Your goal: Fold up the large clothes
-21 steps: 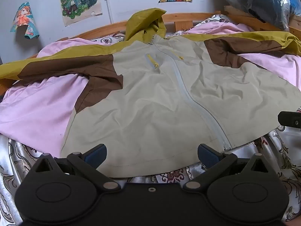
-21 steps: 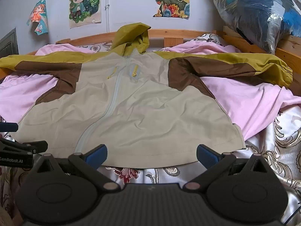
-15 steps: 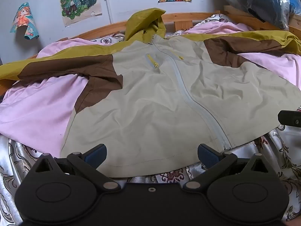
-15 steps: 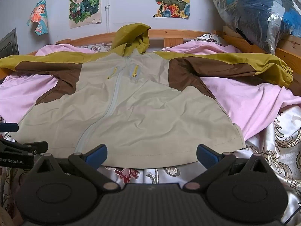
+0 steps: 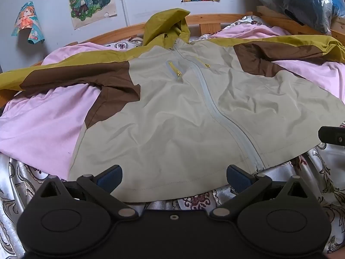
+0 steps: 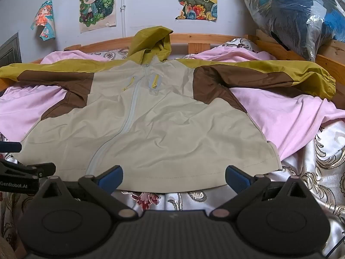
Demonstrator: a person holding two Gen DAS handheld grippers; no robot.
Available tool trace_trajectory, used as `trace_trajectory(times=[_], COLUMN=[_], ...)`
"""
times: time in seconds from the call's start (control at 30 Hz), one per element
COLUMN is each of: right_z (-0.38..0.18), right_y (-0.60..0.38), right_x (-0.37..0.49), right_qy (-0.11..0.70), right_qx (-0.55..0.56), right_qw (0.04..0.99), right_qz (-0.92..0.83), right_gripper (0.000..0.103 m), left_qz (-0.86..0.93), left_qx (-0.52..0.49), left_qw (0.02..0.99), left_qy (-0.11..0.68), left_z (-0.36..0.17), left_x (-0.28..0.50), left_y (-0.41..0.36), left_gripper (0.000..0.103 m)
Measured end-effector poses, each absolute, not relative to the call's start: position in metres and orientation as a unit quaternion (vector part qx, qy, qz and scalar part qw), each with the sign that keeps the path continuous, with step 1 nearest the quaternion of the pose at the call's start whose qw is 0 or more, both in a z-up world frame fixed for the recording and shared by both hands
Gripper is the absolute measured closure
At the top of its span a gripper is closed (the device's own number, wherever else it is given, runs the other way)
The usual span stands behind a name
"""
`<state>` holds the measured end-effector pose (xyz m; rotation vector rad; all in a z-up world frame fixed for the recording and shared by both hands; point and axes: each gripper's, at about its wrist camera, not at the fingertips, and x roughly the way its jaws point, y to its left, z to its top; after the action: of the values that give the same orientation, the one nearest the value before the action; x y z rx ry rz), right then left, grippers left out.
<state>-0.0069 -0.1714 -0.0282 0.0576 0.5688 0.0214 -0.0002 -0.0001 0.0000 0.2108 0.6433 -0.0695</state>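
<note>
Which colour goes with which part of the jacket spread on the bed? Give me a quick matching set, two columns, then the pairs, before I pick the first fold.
Parts:
1. hood of the hooded windbreaker jacket
2. front body panel
3. underarm patch
4. front zipper strip

Colours:
A. pale grey-blue
B. dark brown
C. mustard yellow
D. light beige

Pairs: 1-C, 2-D, 3-B, 4-A

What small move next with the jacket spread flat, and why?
Probably ease the right hand-held gripper toward the olive-and-brown right sleeve for folding inward: the beige hooded jacket lies flat, sleeves outstretched, both grippers open and empty.
</note>
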Motion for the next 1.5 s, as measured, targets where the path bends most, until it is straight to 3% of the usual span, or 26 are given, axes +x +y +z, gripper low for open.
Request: trace_trajectory(times=[1.5], right_z=[-0.0292], right_y=[-0.1717], right_x=[-0.0064], right_qy=[0.282], right_qx=[0.030], right_qw=[0.959], right_qz=[0.011], right_gripper=[0.000], left_qz=[-0.035], left_qx=[0.102], left_qw=[0.942], left_qy=[0.316], left_z=[-0.0051], left_x=[-0.0013], left_y=[-0.0024], left_gripper=[0.001])
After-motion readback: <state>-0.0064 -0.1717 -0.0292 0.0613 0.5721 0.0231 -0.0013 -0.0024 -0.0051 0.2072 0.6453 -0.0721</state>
